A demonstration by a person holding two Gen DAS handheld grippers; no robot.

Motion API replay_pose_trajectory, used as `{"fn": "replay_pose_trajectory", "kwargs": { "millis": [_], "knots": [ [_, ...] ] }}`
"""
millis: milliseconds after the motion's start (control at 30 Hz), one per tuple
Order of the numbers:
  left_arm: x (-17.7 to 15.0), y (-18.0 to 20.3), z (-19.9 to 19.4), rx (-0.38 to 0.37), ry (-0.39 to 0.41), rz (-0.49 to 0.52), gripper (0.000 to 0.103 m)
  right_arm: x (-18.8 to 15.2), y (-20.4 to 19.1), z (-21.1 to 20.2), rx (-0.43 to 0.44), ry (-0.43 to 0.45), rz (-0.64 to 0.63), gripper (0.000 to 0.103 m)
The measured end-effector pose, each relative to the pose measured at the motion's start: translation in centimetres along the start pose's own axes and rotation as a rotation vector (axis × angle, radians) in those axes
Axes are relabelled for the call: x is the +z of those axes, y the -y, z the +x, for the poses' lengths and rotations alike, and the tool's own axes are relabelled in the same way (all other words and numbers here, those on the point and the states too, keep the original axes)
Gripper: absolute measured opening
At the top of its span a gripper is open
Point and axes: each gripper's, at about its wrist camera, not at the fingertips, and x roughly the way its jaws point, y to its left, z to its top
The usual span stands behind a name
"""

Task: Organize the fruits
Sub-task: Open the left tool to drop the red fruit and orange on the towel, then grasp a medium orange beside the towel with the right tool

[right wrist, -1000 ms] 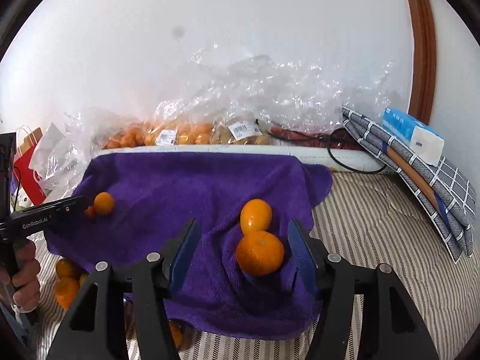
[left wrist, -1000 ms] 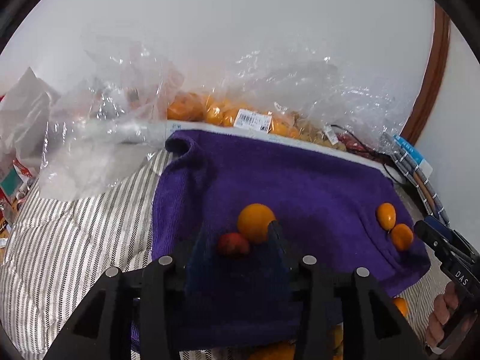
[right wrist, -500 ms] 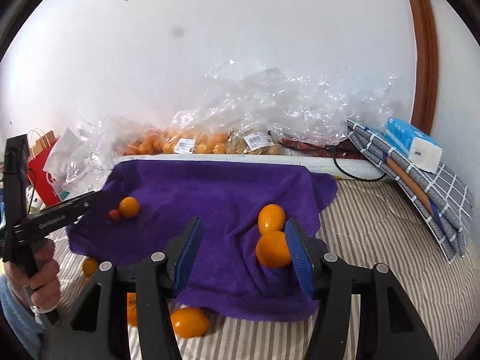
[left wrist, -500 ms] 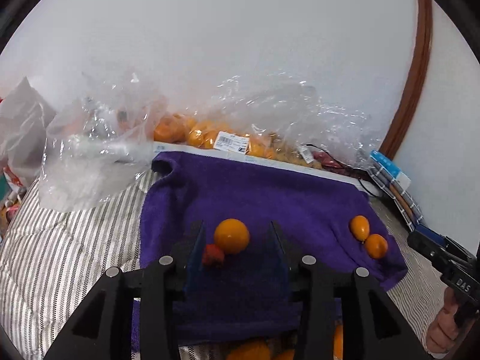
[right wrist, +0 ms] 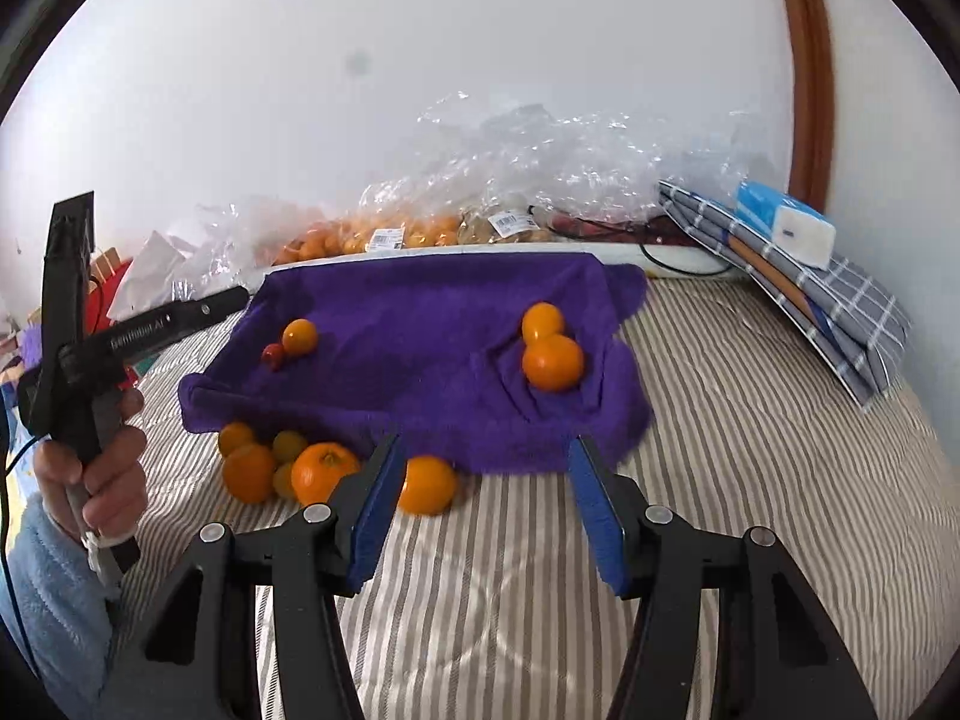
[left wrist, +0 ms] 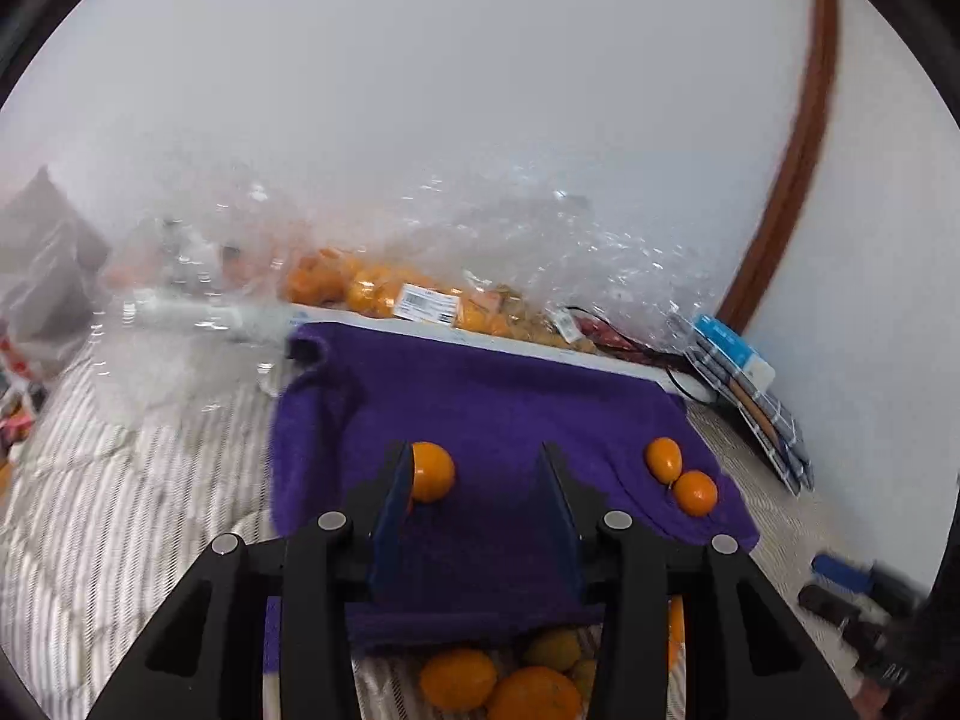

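A purple towel [right wrist: 420, 324] [left wrist: 510, 396] lies on a striped bed. On it sit an orange [right wrist: 299, 336] [left wrist: 431, 471] beside a small red fruit [right wrist: 273, 355], and a pair of oranges [right wrist: 551, 360] [left wrist: 695, 492] at its right. Several loose oranges [right wrist: 321, 474] [left wrist: 459, 678] lie on the bed at the towel's front edge. My left gripper [left wrist: 477, 468] is open and empty above the towel's front; it also shows in the right wrist view [right wrist: 237, 299]. My right gripper [right wrist: 486, 462] is open and empty, above the bed in front of the towel.
Clear plastic bags of oranges [right wrist: 384, 234] [left wrist: 384, 294] line the white wall behind the towel. A folded checked cloth with a blue and white box [right wrist: 786, 225] leans at the right. Paper bags [right wrist: 120, 276] stand at the left. Striped bedding [right wrist: 750, 420] spreads around.
Both grippers have pulled back and up from the towel. The right one no longer brackets the pair of oranges. The loose oranges in front of the towel have come into view.
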Motion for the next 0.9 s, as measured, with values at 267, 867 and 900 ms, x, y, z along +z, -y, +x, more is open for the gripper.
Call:
{"fn": "replay_pose_trajectory", "kwargs": {
  "millis": [267, 867, 900],
  "knots": [
    [-3.4, -2.2, -4.9, 0.097, -0.041, -0.006, 0.043, -1.2, -1.1, 1.2, 0.019, -0.046, 0.004, 0.056],
    [-6.4, -7.1, -4.7, 0.196, -0.067, -0.164, 0.043, -1.7, -3.3, 6.3, 0.02, -0.106, -0.055, 0.046],
    [-6.5, -7.1, -4.7, 0.193, -0.067, -0.167, 0.043, -1.7, -3.4, 6.7, 0.018, -0.114, -0.059, 0.046]
  ]
}}
